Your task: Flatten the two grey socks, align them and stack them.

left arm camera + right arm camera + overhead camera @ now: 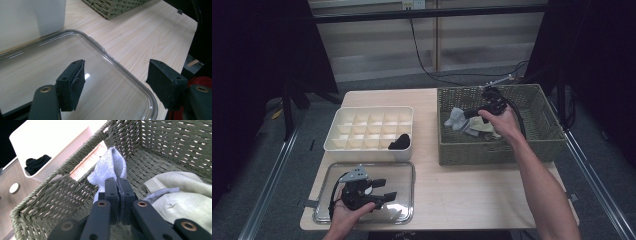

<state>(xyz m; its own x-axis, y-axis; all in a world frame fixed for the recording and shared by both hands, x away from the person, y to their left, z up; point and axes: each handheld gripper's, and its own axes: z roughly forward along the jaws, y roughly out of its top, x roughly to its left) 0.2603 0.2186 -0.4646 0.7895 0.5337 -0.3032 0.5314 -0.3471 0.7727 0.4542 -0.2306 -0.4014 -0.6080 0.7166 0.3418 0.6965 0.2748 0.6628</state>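
The right tool (117, 185) has its jaws clamped on a light grey sock (110, 167), pinching a fold of the cloth inside the olive-green woven basket (546, 137), close to the basket's near-left wall. A pale beige sock (180, 195) lies just beside it on the basket floor. The step in hand seems to be lifting the grey sock out of the basket, to carry it to the white plastic organiser box with many small compartments (343, 125), where a rolled black sock (399, 142) already sits in the front right compartment. The next move will probably need the sock raised high enough to clear the woven wall, then brought over a free compartment without the hanging end catching on the rim. The left tool (115, 82) has its jaws apart and holds nothing; it hovers over the clear plastic lid (130, 75) that lies flat on the light wooden desk (472, 185) in front of the box. Around the desk the room is dark, with a grey floor, black cables and a pale wall behind.
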